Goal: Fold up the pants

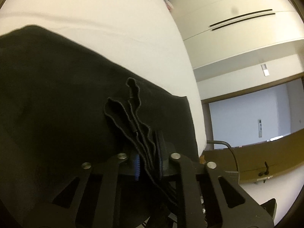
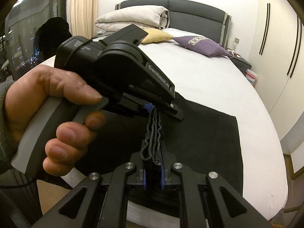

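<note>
Pants (image 2: pixel 199 133) lie dark and flat on the white bed (image 2: pixel 209 79), ahead of and below both tools. The left gripper (image 1: pixel 150 159) and the right gripper (image 2: pixel 153 172) each pinch a bunched edge of the cloth, probably the waistband, though folds hide the detail. For a clean fold, I judge both clamps should stay level, keep the edge taut between them, and lay it down squarely.

Legible text, one item — "GenRobot.AI", white lettering along the black housing of my left claw (image 2: pixel 152 112), right wrist view. Small print on its camera block: too blurred to read.
</note>
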Motion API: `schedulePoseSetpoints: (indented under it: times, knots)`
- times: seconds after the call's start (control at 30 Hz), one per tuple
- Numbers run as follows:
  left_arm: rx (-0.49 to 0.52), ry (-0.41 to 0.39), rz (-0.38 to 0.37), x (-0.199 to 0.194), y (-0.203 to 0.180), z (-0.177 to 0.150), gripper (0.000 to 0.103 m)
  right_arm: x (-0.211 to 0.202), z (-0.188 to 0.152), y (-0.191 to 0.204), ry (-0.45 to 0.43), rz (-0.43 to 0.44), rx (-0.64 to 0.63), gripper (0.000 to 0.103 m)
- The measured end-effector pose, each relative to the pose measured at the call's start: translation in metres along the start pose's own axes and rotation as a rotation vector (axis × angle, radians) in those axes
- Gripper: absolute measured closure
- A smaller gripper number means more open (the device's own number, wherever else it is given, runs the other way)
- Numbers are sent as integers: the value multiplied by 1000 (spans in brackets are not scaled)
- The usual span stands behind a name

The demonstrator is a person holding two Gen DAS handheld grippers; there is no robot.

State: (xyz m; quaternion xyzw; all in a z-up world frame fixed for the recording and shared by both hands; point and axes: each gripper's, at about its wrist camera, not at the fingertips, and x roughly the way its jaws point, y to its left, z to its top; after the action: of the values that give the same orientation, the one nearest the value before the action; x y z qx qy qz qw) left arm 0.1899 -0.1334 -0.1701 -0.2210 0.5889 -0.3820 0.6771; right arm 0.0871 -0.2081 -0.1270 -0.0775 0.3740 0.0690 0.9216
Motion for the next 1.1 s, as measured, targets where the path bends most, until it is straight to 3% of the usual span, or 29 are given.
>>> schedulePoseSetpoints:
  times: [0.13,0.37,0.57,0.7,0.8,0.87,0.93,1.03,1.1]
  knots:
    - [71,13,-18,-18,3,5,96,-12,-11,13,-16,17,-50,91]
    - [157,24,-40,-54,15,7,96,-14,-1,42,-45,55,-144,92]
    - [135,8,18,-79,47,0,96,6,8,61,-27,101,-189,92]
    - [91,15,64,-54,65,2,96,31,3,67,25,131,-198,91]
    - [57,36,101,-34,81,-2,95,57,-9,65,123,165,-179,87]
    - [42,33,90,-33,85,-4,95,54,-16,60,131,192,-147,83]
    - [43,25,96,-43,88,-8,92,46,-18,44,153,290,-70,61]
    - [68,14,136,-66,90,-18,88,26,-23,14,161,420,42,60]
    - [73,15,205,-86,95,-26,87,8,-24,-11,144,468,109,60]
